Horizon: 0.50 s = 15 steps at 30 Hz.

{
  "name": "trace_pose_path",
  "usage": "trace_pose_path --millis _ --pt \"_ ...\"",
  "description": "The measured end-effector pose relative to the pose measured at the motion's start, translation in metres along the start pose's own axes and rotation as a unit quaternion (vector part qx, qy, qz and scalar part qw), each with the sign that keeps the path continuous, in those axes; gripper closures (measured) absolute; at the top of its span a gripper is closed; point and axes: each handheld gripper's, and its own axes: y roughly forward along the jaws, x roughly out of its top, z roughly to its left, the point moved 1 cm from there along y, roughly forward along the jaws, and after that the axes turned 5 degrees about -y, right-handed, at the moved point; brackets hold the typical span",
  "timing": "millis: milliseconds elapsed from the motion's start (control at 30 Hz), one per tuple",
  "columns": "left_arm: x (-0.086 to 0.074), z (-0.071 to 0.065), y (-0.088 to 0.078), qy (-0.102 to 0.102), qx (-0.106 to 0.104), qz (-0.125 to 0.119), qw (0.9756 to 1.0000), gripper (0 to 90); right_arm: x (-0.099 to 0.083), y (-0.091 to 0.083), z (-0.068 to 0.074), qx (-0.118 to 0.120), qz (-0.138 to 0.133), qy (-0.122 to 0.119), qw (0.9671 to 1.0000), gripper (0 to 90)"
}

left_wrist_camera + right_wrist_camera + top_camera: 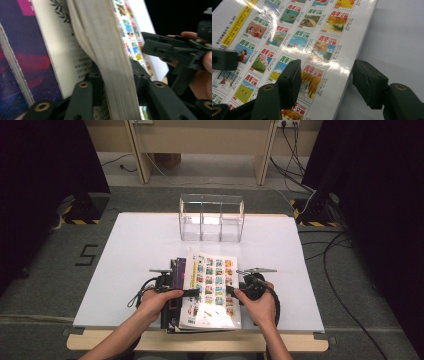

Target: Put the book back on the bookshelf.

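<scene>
Left forearm enters from the bottom edge of the high view and angles up and inward. The left hand [159,301] wraps the body of the left gripper [192,293], which points level toward the table's centre, cable looping off to its left.

In the left gripper view the two black jaws stand on either side of the page block of the thick book [107,62], whose fore-edge runs up between them; the pads lie against both faces, so the gripper is clamped on that book's edge. Beside it in that view lies a purple-covered book [15,67], lower in the stack.

At centre, the stack sits at the near edge of the white table [135,245], between the two hands. Its top item is the thick book [212,287], glossy cover printed with rows of small coloured pictures, its left edge raised.

Beyond the stack, a clear three-compartment holder [211,218] stands upright near the table's far edge, well apart from the books.

Right forearm mirrors the left, and the right hand [260,306] holds the right gripper [231,290] level, pointing inward at the book's right edge. In the right gripper view [325,80] the jaws are spread wide, one over the cover, one over bare table, with the book's edge between them and no contact visible.
</scene>
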Motion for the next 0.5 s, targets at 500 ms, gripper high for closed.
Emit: trace_pose_path --millis 500 --pt "-0.003 0.002 0.010 -0.022 -0.009 -0.031 0.9992 74.0 0.047 0.020 -0.039 0.017 0.024 0.038 0.9988 40.1"
